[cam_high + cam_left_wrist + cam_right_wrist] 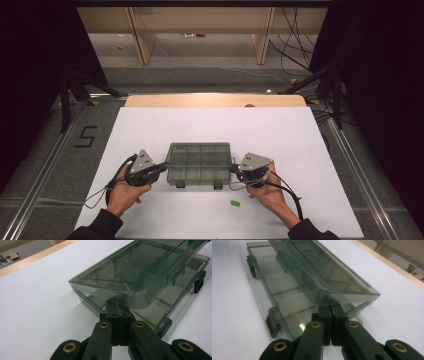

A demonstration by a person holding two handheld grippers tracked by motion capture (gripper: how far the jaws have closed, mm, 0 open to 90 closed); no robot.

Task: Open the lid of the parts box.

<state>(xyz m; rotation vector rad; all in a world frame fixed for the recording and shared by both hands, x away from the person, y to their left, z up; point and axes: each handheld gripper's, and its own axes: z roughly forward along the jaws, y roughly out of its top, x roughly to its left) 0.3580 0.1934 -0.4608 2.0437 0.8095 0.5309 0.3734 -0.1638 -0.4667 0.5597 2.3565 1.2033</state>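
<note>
Lying between shut tongs (pixel 161 169), half-open compartment box (pixel 200 161)

smoky grey-green clear box (pixel 199 164) on white sheet (pixel 150 130) (small green scrap (pixel 234 203) nearby).

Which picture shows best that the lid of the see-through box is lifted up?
The left gripper view: the lid is tilted up off the box, with a gap underneath. The right gripper view shows the same lifted lid from the other end. The high view looks straight down, so the gap barely shows.
</note>
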